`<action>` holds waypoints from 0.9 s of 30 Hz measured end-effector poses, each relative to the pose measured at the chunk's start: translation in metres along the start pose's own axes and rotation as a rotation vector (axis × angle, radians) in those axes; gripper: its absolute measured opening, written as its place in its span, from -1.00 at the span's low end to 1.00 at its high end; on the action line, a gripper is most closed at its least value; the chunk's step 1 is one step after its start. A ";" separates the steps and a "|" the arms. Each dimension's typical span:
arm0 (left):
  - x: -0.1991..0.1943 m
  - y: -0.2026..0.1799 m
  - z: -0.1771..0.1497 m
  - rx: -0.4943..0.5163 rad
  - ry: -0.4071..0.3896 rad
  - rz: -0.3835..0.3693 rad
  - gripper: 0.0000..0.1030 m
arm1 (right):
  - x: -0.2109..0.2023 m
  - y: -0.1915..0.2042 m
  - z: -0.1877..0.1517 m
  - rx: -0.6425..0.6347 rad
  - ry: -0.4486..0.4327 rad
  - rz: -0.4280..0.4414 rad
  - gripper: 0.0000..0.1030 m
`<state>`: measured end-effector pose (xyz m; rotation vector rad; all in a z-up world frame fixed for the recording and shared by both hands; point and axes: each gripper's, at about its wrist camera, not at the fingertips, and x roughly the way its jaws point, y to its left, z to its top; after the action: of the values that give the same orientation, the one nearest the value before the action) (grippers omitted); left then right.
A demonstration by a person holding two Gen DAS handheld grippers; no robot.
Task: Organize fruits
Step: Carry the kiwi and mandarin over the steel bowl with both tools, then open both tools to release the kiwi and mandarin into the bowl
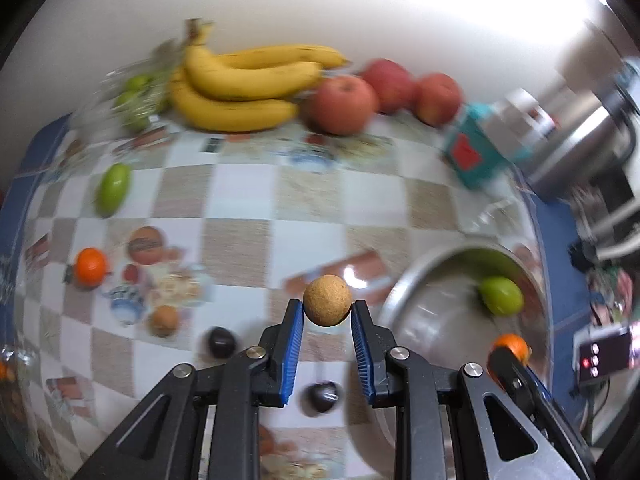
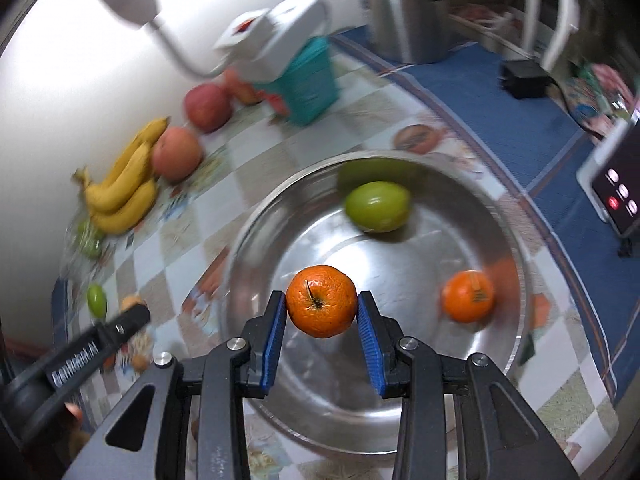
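Note:
My left gripper point(image 1: 327, 312) is shut on a small tan round fruit point(image 1: 327, 300), held above the checked tablecloth left of the steel bowl point(image 1: 424, 280). My right gripper point(image 2: 322, 308) is shut on an orange point(image 2: 321, 301) and holds it over the steel bowl point(image 2: 280, 216). Inside the bowl lie a green fruit point(image 2: 378, 206) and another orange point(image 2: 468, 297). On the cloth lie an orange point(image 1: 91, 266), a green fruit point(image 1: 113, 188), a tan fruit point(image 1: 163, 320) and two dark fruits point(image 1: 220, 342).
Bananas point(image 1: 240, 88), three red apples point(image 1: 344, 104) and a bag of green fruits point(image 1: 136, 96) line the wall. A teal box point(image 1: 472, 152) with a white lamp base stands at the back right, next to a steel kettle point(image 1: 580, 148). A phone point(image 2: 616, 192) stands right.

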<state>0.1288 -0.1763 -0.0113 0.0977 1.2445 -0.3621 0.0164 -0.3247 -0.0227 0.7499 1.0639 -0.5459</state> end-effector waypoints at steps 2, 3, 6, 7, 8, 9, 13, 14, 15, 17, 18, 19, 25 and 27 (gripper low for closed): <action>0.001 -0.016 -0.004 0.049 0.004 -0.015 -0.48 | -0.003 -0.009 0.002 0.034 -0.018 -0.014 -0.27; 0.001 -0.022 -0.005 0.065 0.003 -0.021 -0.48 | -0.003 -0.013 0.003 0.051 -0.024 -0.021 -0.27; 0.004 -0.037 -0.009 0.106 0.007 -0.029 -0.48 | -0.005 -0.020 0.004 0.081 -0.036 -0.034 -0.27; 0.006 -0.040 -0.010 0.115 0.014 -0.035 -0.48 | -0.007 -0.021 0.005 0.087 -0.043 -0.044 -0.27; 0.008 -0.043 -0.011 0.120 0.019 -0.041 -0.48 | -0.008 -0.023 0.006 0.092 -0.048 -0.052 -0.27; 0.009 -0.045 -0.012 0.127 0.024 -0.048 -0.48 | -0.008 -0.024 0.006 0.096 -0.050 -0.058 -0.27; 0.014 -0.056 -0.017 0.166 0.030 -0.059 -0.47 | -0.004 -0.032 0.007 0.130 -0.044 -0.076 -0.27; 0.016 -0.057 -0.018 0.171 0.034 -0.060 -0.48 | -0.003 -0.034 0.007 0.135 -0.043 -0.085 -0.27; 0.018 -0.059 -0.018 0.176 0.041 -0.063 -0.48 | -0.004 -0.036 0.007 0.138 -0.046 -0.099 -0.27; 0.022 -0.062 -0.019 0.176 0.054 -0.075 -0.48 | -0.003 -0.039 0.007 0.146 -0.055 -0.122 -0.27; 0.023 -0.062 -0.020 0.179 0.059 -0.078 -0.48 | -0.003 -0.041 0.006 0.154 -0.054 -0.124 -0.27; 0.024 -0.063 -0.020 0.186 0.062 -0.078 -0.48 | -0.002 -0.043 0.006 0.161 -0.054 -0.126 -0.27; 0.037 -0.064 -0.023 0.192 0.100 -0.080 -0.48 | 0.010 -0.051 0.005 0.200 -0.034 -0.138 -0.27; 0.039 -0.063 -0.024 0.185 0.110 -0.092 -0.48 | 0.011 -0.052 0.005 0.199 -0.040 -0.143 -0.27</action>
<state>0.0975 -0.2379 -0.0481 0.2218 1.3249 -0.5575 -0.0137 -0.3620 -0.0454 0.8370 1.0409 -0.7944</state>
